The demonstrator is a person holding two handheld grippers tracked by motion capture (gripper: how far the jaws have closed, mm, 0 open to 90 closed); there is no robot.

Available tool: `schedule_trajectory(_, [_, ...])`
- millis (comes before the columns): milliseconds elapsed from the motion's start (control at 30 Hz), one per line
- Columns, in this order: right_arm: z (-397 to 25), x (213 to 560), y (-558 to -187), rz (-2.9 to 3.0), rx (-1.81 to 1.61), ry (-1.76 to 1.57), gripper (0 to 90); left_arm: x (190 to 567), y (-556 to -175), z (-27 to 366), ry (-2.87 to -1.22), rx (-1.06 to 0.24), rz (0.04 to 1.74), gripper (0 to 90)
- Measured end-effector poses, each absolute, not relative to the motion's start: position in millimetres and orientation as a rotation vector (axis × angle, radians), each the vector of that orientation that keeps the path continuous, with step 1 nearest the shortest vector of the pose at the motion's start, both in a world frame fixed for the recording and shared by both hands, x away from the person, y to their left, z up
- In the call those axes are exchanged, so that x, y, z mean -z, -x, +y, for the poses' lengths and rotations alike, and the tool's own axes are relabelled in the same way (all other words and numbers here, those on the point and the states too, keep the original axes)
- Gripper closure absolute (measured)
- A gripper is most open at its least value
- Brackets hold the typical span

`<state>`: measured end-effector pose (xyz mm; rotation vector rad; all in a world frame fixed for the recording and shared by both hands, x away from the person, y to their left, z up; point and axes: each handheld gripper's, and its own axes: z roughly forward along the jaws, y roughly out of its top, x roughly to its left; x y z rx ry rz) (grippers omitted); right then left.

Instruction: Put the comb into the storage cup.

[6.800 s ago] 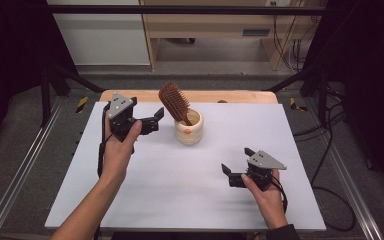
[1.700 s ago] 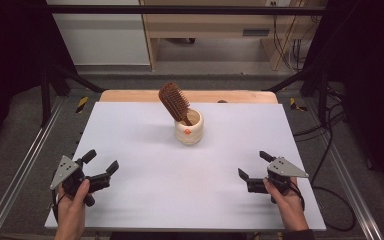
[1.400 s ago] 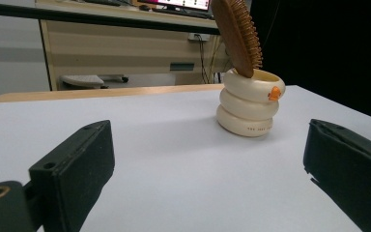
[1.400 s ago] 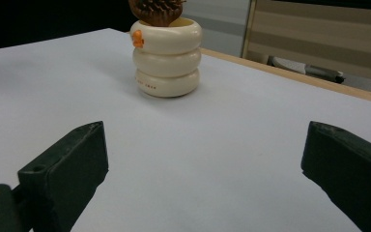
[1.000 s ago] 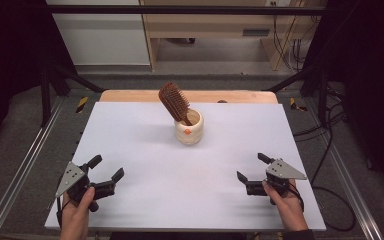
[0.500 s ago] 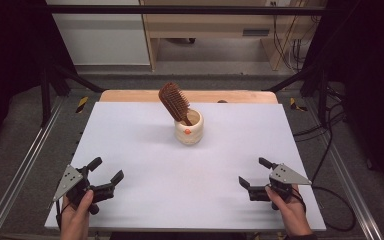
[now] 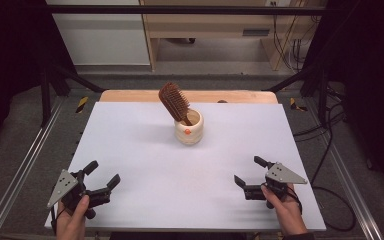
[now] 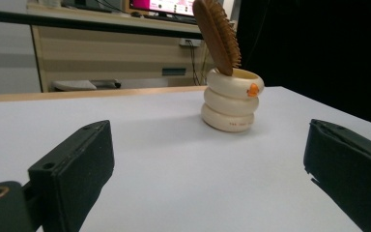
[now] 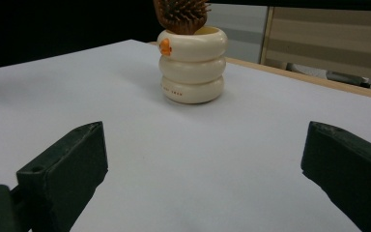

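A cream ribbed cup (image 7: 189, 131) (image 8: 230, 102) (image 9: 192, 66) stands at the middle back of the white table (image 7: 145, 150). A brown wooden hairbrush (image 7: 174, 102) (image 8: 217, 34) (image 9: 181, 14) leans in it, handle down, bristle head up and tilted left. My left gripper (image 7: 102, 175) (image 8: 207, 183) rests open at the front left corner with nothing between its jaws. At the front right my right gripper (image 7: 250, 170) (image 9: 203, 179) is open too, and empty. Both point toward the cup from well short of it.
A wooden strip (image 7: 130, 95) runs along the table's far edge. Metal rails (image 7: 25, 160) flank the table on both sides. Cables (image 7: 325, 125) lie on the floor at the right. A bench and monitor (image 8: 164, 6) stand beyond the table.
The left gripper let go of the hairbrush by the cup and drew back to the front left corner. The right gripper slid slightly toward the front right. In the last second both barely moved.
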<state>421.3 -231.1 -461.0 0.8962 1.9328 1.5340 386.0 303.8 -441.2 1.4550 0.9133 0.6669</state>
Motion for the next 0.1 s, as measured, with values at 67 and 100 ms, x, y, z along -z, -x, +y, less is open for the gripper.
schedule_trajectory(67, [-230.2, 460.0, -421.9, 1.919, -1.547, -0.903, 3.3, 440.6, -385.9, 306.0, -1.439, -0.675, 0.924, 3.8])
schedule_trajectory(100, [-229.6, 459.5, -422.1, 1.915, -1.547, -0.906, 3.4, 440.4, -385.9, 306.9, -1.432, -0.674, 0.926, 3.9])
